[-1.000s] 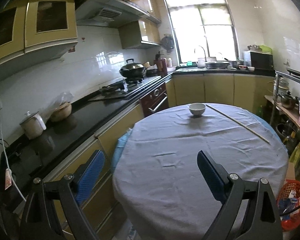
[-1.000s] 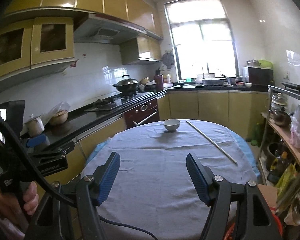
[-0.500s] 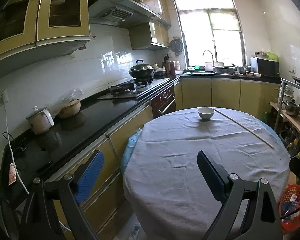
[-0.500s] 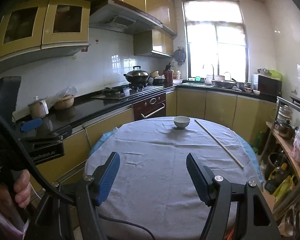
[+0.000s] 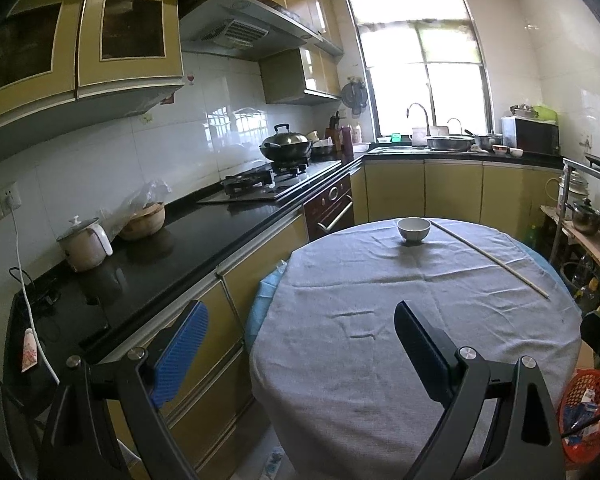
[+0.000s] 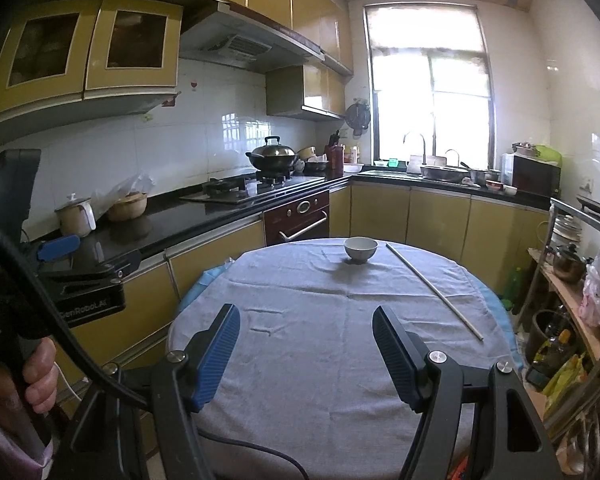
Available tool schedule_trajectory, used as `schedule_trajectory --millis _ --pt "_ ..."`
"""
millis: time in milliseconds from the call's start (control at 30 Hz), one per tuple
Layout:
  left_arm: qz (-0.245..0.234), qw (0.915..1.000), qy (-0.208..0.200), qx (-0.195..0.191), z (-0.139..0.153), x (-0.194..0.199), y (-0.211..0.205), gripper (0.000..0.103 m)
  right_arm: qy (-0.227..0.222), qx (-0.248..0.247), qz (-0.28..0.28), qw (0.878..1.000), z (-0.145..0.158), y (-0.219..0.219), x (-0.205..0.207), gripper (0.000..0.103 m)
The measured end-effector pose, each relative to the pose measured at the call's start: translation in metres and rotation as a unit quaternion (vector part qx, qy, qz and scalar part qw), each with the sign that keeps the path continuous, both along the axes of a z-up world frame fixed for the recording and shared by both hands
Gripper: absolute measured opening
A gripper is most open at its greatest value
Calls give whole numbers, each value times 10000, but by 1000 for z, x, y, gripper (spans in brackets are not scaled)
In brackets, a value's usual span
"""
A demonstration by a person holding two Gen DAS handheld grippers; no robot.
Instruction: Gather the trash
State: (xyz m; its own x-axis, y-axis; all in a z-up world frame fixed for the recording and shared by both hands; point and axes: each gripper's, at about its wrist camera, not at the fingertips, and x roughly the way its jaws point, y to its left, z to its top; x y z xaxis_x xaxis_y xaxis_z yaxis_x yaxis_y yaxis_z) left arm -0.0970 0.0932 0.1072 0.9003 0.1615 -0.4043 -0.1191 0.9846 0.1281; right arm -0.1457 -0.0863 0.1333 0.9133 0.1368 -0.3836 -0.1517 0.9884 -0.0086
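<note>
A round table (image 5: 380, 340) under a grey cloth holds a white bowl (image 5: 413, 230) and a long thin wooden stick (image 5: 488, 256) at its far side. Both also show in the right wrist view: the bowl (image 6: 360, 249) and the stick (image 6: 432, 288). My left gripper (image 5: 300, 352) is open and empty, over the table's near left edge. My right gripper (image 6: 306, 344) is open and empty, above the table's near part. An orange basket (image 5: 584, 412) with wrappers in it stands on the floor right of the table. The left gripper's body (image 6: 84, 284) shows at the left of the right wrist view.
A black counter (image 5: 160, 248) runs along the left with a white cooker (image 5: 85, 244), a clay pot (image 5: 142, 222) and a stove with a wok (image 5: 286, 146). A sink counter (image 5: 444, 148) lies at the back. A metal shelf rack (image 6: 572, 272) with pots and bottles stands on the right.
Both grippers have pulled back and risen from the table, so the table and bowl look farther off and more of the counter shows. Both jaws stay open.
</note>
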Motion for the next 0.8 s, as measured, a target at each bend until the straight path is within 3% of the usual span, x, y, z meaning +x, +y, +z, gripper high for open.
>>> schedule_trajectory --millis 800 --pt "-116 9999 -41 -5 4 -7 -4 94 60 193 -118 9997 -2 -11 -1 72"
